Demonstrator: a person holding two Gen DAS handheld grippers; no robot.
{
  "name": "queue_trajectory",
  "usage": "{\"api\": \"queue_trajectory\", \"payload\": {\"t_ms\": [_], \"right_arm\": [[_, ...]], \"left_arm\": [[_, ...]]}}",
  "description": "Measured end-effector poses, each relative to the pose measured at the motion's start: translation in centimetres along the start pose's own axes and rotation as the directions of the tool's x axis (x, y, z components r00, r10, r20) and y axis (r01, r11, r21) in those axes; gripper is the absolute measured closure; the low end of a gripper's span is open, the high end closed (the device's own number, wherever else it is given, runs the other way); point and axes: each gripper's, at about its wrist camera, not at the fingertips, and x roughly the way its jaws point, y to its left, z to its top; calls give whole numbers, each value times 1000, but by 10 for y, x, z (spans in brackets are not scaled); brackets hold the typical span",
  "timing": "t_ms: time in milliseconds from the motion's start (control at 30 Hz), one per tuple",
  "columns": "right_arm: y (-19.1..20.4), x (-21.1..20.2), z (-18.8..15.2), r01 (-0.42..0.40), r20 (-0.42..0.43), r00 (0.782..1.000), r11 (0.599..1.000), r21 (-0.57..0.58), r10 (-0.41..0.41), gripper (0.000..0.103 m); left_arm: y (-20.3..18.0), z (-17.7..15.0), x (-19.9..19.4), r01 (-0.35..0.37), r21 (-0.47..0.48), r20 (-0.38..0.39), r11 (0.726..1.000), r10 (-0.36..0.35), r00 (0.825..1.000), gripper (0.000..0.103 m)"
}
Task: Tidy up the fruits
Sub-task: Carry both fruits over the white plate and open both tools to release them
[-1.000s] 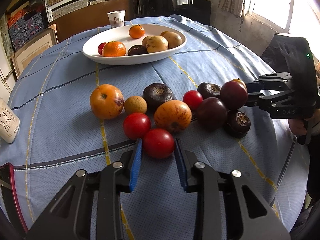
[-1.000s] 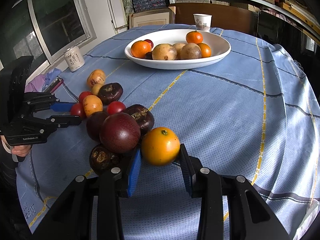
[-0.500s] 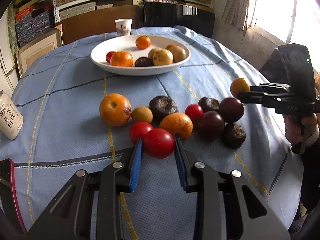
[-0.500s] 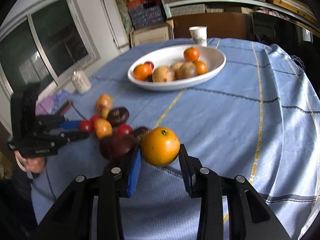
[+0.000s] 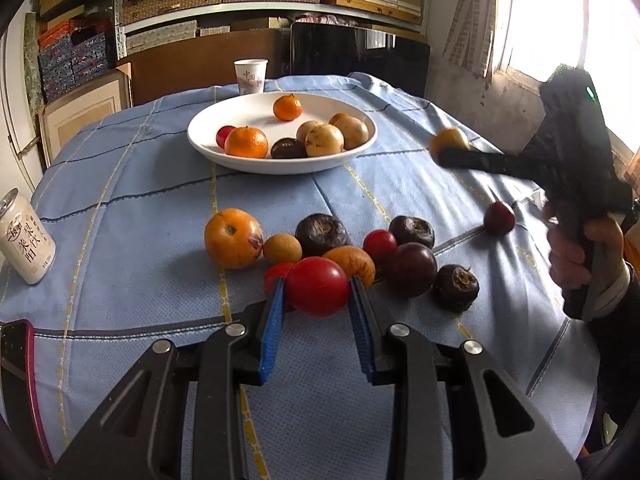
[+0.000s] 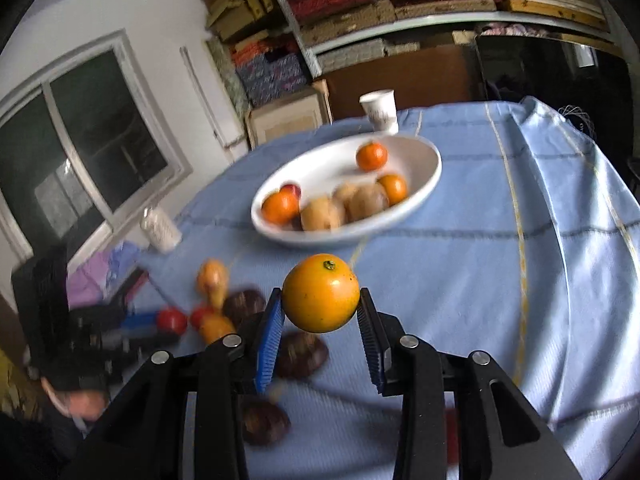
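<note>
1. The left gripper (image 5: 318,312) has its blue-padded jaws clenched on a glossy round red tomato (image 5: 317,286), gripped at its widest girth, at the near edge of the loose fruit heap on the blue-clothed counter (image 5: 140,184). Thin-skinned and soft, it probably bruises or splits under hard pressure.
2. The shallow white oval ceramic dish (image 5: 208,152), behind the heap, already carries small oranges, pale brown fruits and one dark fruit; likely the destination.
3. The right gripper (image 6: 321,314) grasps a smooth round yellow-orange citrus (image 6: 321,293) across its middle, stem up, lifted above the counter. Firm, light, slippery rind; could roll out.
</note>
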Motion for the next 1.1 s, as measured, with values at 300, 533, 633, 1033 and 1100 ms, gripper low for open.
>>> {"api": "queue_trajectory", "payload": {"t_ms": [300, 533, 633, 1033, 1100], "right_arm": [[15, 69, 73, 92, 56, 994, 995, 43, -94, 66], [3, 112, 89, 129, 32, 991, 987, 90, -133, 66], [4, 116, 94, 146, 37, 988, 987, 68, -149, 66], [-15, 122, 98, 137, -21, 991, 987, 86, -136, 65], [-14, 121, 99, 143, -14, 990, 986, 80, -142, 65]], "left_arm": [[13, 1, 3, 0, -57, -8, 998, -1, 1000, 72], [25, 25, 3, 27, -96, 12, 995, -25, 1000, 72], [30, 68, 4, -9, -84, 60, 996, 14, 998, 72], [57, 181, 90, -90, -200, 30, 976, 97, 995, 72], [59, 183, 100, -82, -198, 12, 977, 86, 996, 72]]}}
